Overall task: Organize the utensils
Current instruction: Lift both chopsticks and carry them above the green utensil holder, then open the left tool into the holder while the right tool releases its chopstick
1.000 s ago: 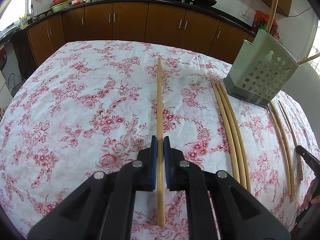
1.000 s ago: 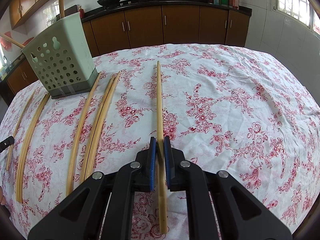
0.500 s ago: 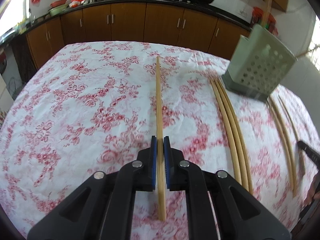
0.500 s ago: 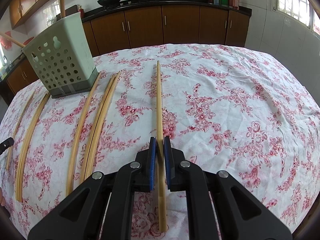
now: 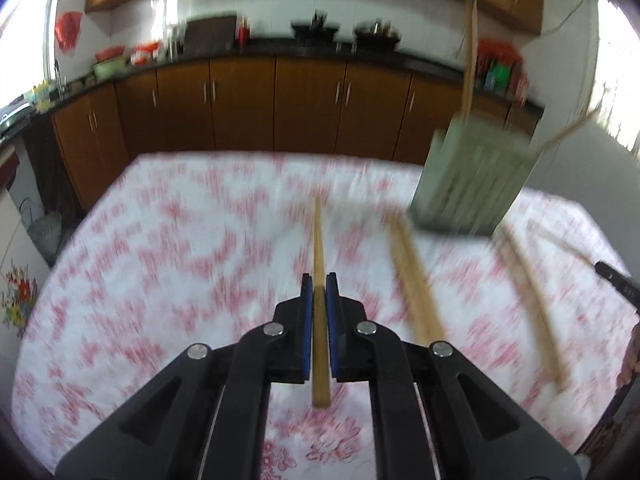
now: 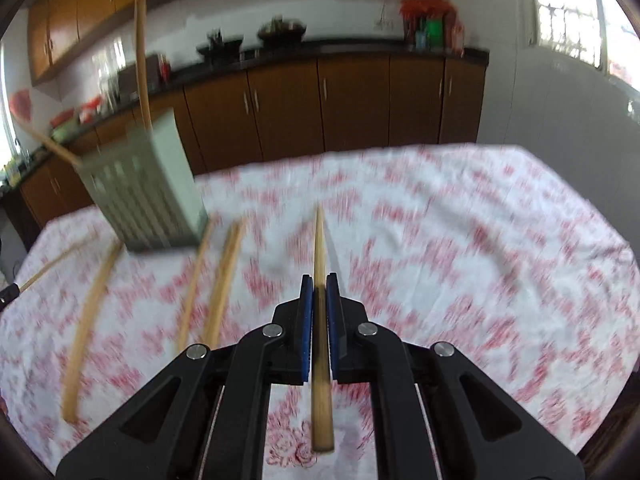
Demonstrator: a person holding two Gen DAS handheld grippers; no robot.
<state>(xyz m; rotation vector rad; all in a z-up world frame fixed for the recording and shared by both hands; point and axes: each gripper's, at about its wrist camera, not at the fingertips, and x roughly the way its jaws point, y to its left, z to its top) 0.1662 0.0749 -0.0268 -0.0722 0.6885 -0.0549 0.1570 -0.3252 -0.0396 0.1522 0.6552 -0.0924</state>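
- Bamboo chopstick (image 5: 319,312) is clamped between the blue pads of the left gripper (image 5: 319,286); the jaws are closed down on it, shaft running forward along the fingers.
- Right gripper (image 6: 319,286) is likewise closed tight on a second chopstick (image 6: 320,320), held the same way.
- Change from a second ago: both chopsticks then lay flat on the floral tablecloth (image 5: 180,260) with the grippers low over them. Both views now look further up, showing more of the wooden cabinets (image 5: 280,108), and the cloth is motion-blurred. Both chopsticks have been lifted clear of the table.
- Pale green perforated utensil holder (image 5: 472,184) stands upright on the cloth, ahead and to the right in the left view and ahead and to the left (image 6: 140,192) in the right view. It already holds at least one upright chopstick.
- Loose chopsticks (image 6: 218,284) remain on the cloth beside the holder, between the two grippers.
- Task status, as a judgement: pick-up is complete for this pair; transfer to the holder is the step in hand. Several chopsticks are left to collect.
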